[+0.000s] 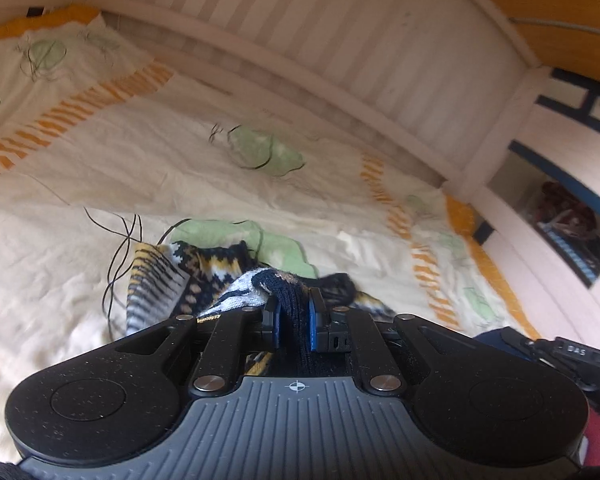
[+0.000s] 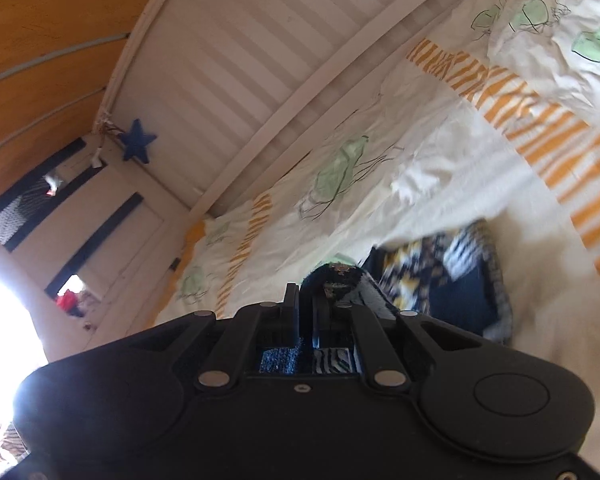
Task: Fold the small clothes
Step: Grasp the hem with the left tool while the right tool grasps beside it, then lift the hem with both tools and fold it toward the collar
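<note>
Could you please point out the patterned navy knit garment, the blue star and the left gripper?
Patterned navy knit garment (image 1: 204, 272): left wrist view, its yellow-and-white patterned part.
Blue star (image 2: 138, 141): right wrist view, its centre.
Left gripper (image 1: 294, 312): left wrist view, between fingertips.

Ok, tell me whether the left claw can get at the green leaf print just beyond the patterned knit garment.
Probably not as things stand: the left claw is shut on the navy patterned knit garment, so it isn't free for the green leaf print.

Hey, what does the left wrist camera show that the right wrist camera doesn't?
Left wrist only: thin black threads lying loose on the sheet beside the garment. Right wrist only: a blue star hanging by the bed rail. Both: the patterned knit garment on the leaf-print sheet, with the left gripper and right gripper each clamped on dark knit fabric.
</note>
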The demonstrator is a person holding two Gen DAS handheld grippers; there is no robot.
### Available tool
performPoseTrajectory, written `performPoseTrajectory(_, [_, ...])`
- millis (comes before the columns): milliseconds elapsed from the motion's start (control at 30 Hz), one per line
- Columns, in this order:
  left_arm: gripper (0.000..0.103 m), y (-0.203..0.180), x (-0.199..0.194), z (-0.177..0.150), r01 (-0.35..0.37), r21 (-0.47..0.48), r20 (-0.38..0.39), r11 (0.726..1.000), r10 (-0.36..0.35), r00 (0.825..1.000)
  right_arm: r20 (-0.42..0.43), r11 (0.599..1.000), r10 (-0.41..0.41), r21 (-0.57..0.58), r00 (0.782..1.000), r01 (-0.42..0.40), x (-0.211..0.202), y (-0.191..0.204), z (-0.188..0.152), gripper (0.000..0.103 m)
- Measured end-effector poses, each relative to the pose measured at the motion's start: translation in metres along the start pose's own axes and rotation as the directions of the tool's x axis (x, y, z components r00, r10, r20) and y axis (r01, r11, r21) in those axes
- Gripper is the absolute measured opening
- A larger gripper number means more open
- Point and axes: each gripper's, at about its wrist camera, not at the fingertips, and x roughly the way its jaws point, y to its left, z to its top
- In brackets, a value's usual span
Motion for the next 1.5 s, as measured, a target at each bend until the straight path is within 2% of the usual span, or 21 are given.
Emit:
performPoseTrajectory(167, [0.012,0.017,0.061,0.006,-0.067,0.010,-0.077,0.998,0.068,0.995,-0.038,0.997,-0.077,-0.021,0.996,0.076,0.049,-0.023,0.007,0.014])
performPoseTrajectory(333, [0.016,0.032,0.098,0.006,-0.113,0.022,-0.125,0.993,0.115,0.985,-0.077,0.991,-0.130,-0.020,0.989,0.129,0.084,-0.046,0.007,0.014])
performPoseTrajectory(533, [0.027,0.060,0.120,0.013,-0.069,-0.114,-0.184,0.991,0.047,0.982,-0.096,0.985,-0.173,-0.015,0.980,0.173,0.101,-0.064,0.006,0.020])
performPoseTrajectory(667, [0.037,0.062,0.121,0.020,-0.047,-0.092,-0.170,0.995,0.031,0.985,-0.100,0.983,-0.185,-0.025,0.978,0.183,0.107,-0.065,0.008,0.024])
performPoseTrajectory(733, [0.047,0.060,0.119,0.024,-0.056,-0.051,-0.147,0.997,0.048,0.988,-0.096,0.982,-0.190,-0.020,0.977,0.189,0.109,-0.066,0.010,0.034])
performPoseTrajectory(800, [0.057,0.058,0.117,0.029,-0.066,-0.014,-0.119,0.998,0.064,0.991,-0.078,0.982,-0.190,-0.009,0.979,0.189,0.109,-0.067,0.013,0.067])
performPoseTrajectory(833, [0.058,0.059,0.116,0.032,-0.070,-0.006,-0.113,0.998,0.068,0.991,-0.057,0.981,-0.193,-0.008,0.980,0.193,0.107,-0.067,0.014,0.071])
performPoseTrajectory(1033, [0.061,0.066,0.104,0.034,-0.091,0.051,-0.108,0.995,0.096,0.989,-0.012,0.982,-0.186,-0.026,0.982,0.186,0.092,-0.066,0.024,0.072])
performPoseTrajectory(1367, [0.061,0.077,0.107,-0.002,-0.086,0.166,-0.231,0.982,0.124,0.965,-0.062,0.955,-0.214,-0.224,0.975,0.196,0.067,-0.058,0.001,0.072])
performPoseTrajectory(1500, [0.060,0.074,0.110,-0.013,-0.092,0.226,-0.238,0.970,0.146,0.960,-0.087,0.931,-0.233,-0.306,0.969,0.197,0.063,-0.054,-0.012,0.072])
